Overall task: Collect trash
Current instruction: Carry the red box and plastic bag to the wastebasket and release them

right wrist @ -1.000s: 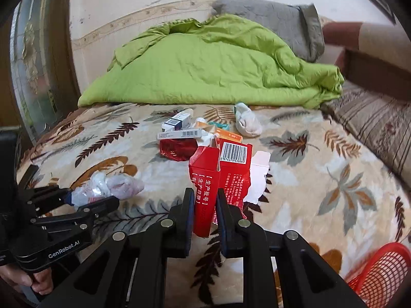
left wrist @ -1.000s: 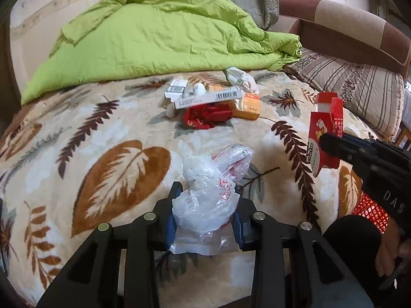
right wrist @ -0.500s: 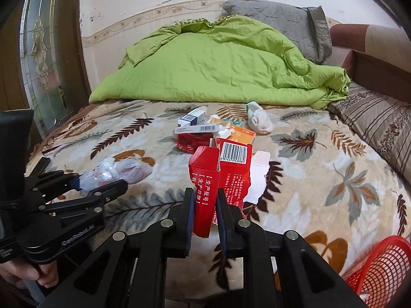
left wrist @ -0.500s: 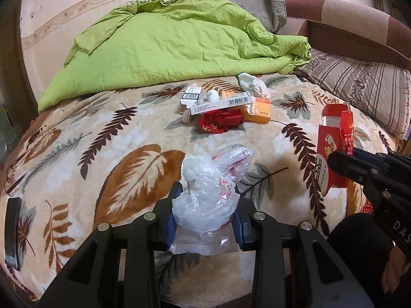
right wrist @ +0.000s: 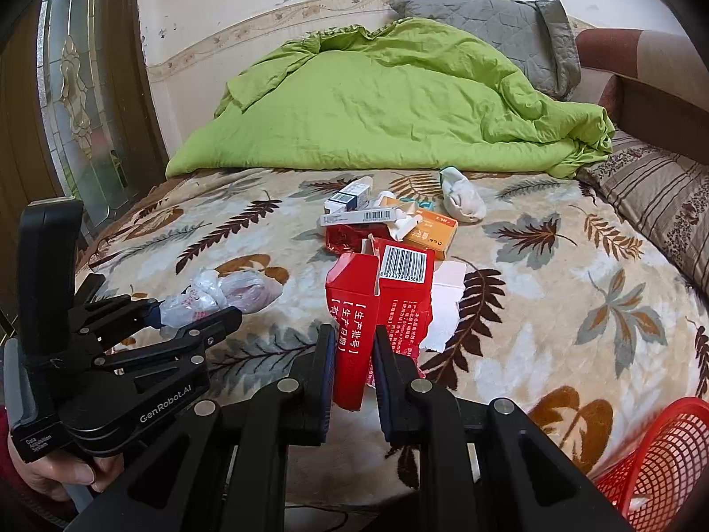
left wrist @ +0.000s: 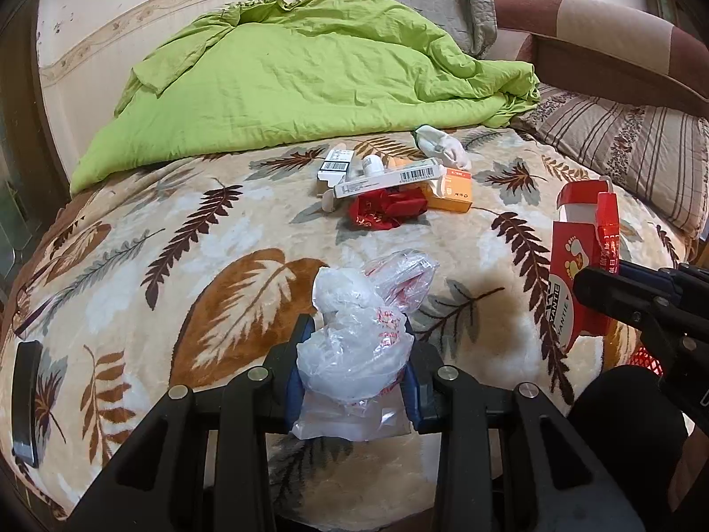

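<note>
My left gripper [left wrist: 354, 354] is shut on a crumpled clear plastic bag [left wrist: 361, 323], held above the near edge of the bed; the same bag [right wrist: 212, 295] shows in the right wrist view. My right gripper [right wrist: 353, 350] is shut on a torn red carton [right wrist: 376, 301] with a barcode, also seen at the right as the red carton [left wrist: 580, 266]. More trash lies mid-bed: a long white box [left wrist: 390, 179], an orange box [left wrist: 452, 188], a red wrapper [left wrist: 381, 213], a small white-blue box [right wrist: 348, 199] and a white wad [right wrist: 463, 197].
A red mesh basket [right wrist: 656, 465] stands low at the right, beside the bed. A green quilt [left wrist: 310, 80] and grey pillow [right wrist: 487, 31] fill the far bed. A striped cushion [left wrist: 629, 146] lies right. A wooden door [right wrist: 66, 111] is left. A hand [right wrist: 57, 474] holds the left tool.
Both grippers have drawn back from the bed with their loads, so more of the blanket's near edge and the red basket show. The trash pile has not moved.
</note>
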